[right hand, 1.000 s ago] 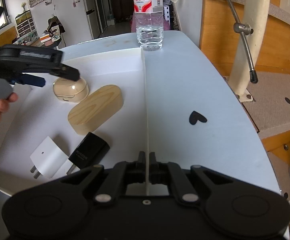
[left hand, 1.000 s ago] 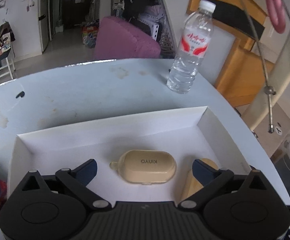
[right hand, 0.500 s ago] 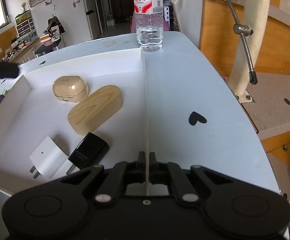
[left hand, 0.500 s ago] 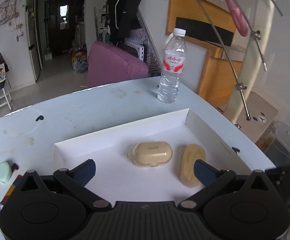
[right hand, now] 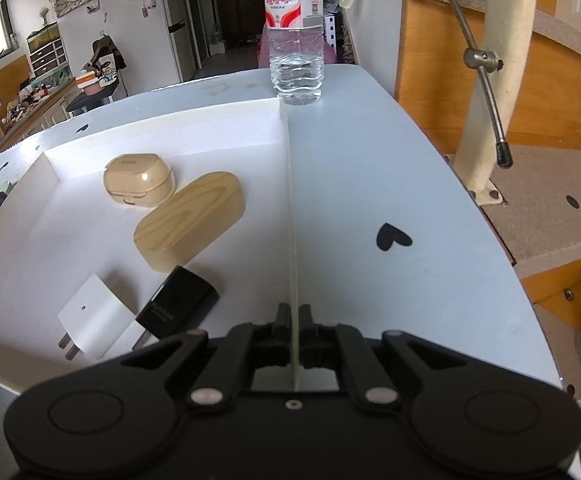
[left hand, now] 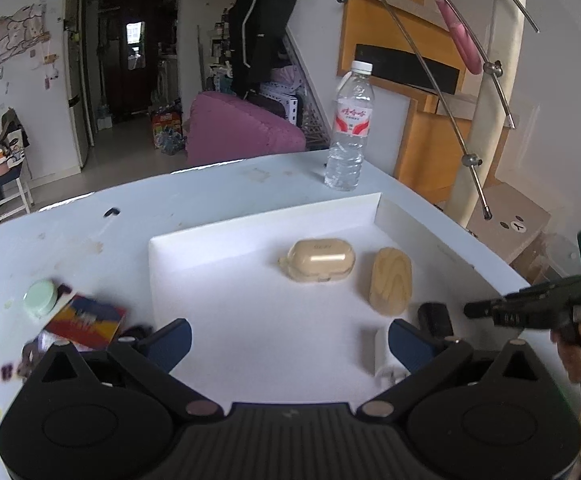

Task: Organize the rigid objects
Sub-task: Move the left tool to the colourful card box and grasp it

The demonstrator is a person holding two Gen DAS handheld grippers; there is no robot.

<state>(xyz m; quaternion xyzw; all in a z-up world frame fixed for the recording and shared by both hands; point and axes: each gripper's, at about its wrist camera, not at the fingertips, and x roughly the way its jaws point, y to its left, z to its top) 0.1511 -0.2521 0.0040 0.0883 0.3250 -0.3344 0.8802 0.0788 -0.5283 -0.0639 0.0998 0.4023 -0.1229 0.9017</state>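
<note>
A shallow white tray (left hand: pixel 262 224) lies on the pale blue table. Inside it are a beige earbud case (left hand: pixel 320 260), a wood-grain oval case (left hand: pixel 391 280), a black charger (left hand: pixel 434 318) and a white charger (left hand: pixel 380 354). My left gripper (left hand: pixel 290 338) hovers open over the tray's near edge with nothing between its blue pads. My right gripper (right hand: pixel 294 316) is shut on the tray's thin right wall (right hand: pixel 290 200). From that side I see the earbud case (right hand: pixel 138 180), wooden case (right hand: pixel 190 224), black charger (right hand: pixel 178 304) and white charger (right hand: pixel 94 320).
A water bottle (left hand: pixel 348 128) stands past the tray's far right corner. Left of the tray lie a pale green round lid (left hand: pixel 41 298) and a colourful small box (left hand: pixel 86 318). A black heart sticker (right hand: pixel 392 236) marks the table on the right, and a stair post (right hand: pixel 486 80) rises beyond the edge.
My left gripper has drawn back and to the left, so the whole tray and the loose items on its left show. It has left the right wrist view. The right gripper has not moved.
</note>
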